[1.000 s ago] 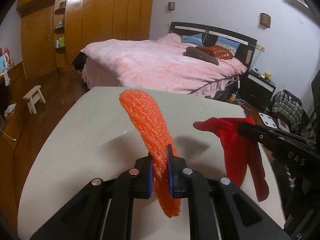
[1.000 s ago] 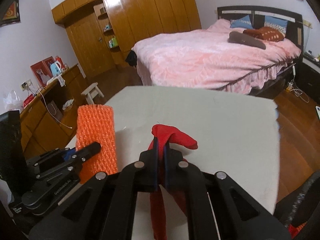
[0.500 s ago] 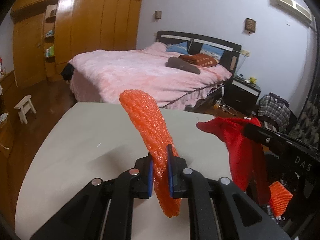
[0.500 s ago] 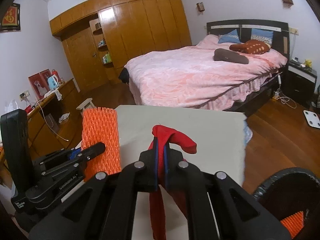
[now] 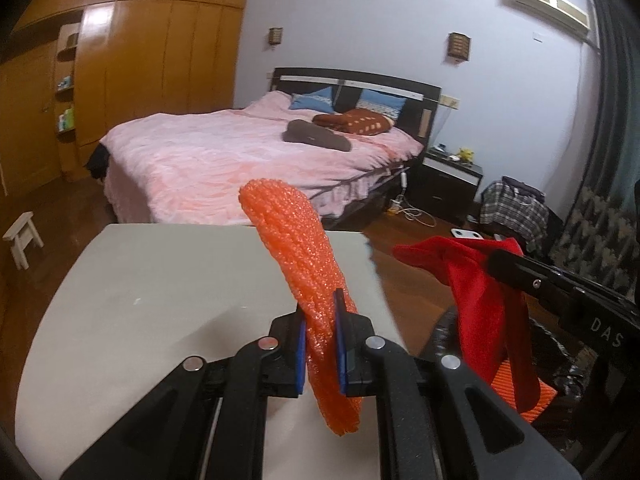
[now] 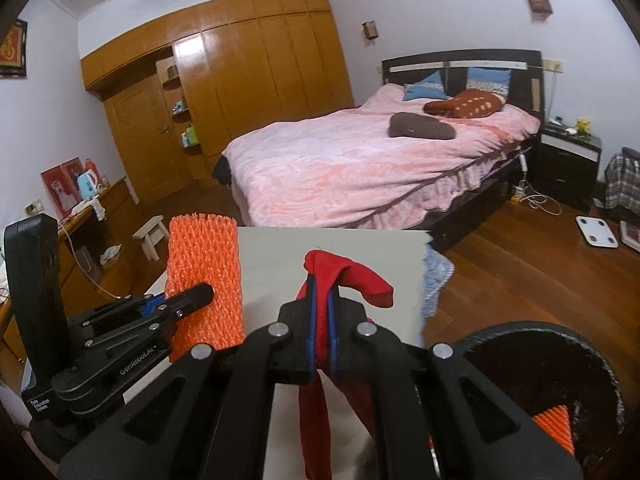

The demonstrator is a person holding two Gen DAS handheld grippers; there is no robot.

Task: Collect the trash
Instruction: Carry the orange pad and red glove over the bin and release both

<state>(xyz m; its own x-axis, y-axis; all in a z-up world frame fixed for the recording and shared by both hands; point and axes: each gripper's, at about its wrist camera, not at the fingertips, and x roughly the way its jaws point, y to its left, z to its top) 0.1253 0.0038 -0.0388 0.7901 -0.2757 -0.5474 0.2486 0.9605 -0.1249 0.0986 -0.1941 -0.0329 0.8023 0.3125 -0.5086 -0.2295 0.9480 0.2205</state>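
Note:
My left gripper [image 5: 320, 332] is shut on an orange foam net sleeve [image 5: 304, 276] and holds it upright above the white table [image 5: 160, 280]. It also shows in the right wrist view [image 6: 204, 280]. My right gripper [image 6: 322, 312] is shut on a limp red cloth [image 6: 348, 276], which hangs past the table's right edge; it also shows in the left wrist view [image 5: 480, 292]. A black trash bin [image 6: 560, 364] stands on the floor at the lower right, with an orange foam piece [image 6: 556, 428] inside.
A pink bed [image 6: 360, 168] stands behind the table, with a black nightstand [image 6: 568, 160] to its right. A wooden wardrobe [image 6: 240, 92] lines the back wall. A white stool [image 6: 150, 236] and a white scale [image 6: 596, 232] stand on the wood floor.
Both grippers have swung to the right with their loads, toward the table's right edge. The black bin with orange foam inside has come into view at the lower right.

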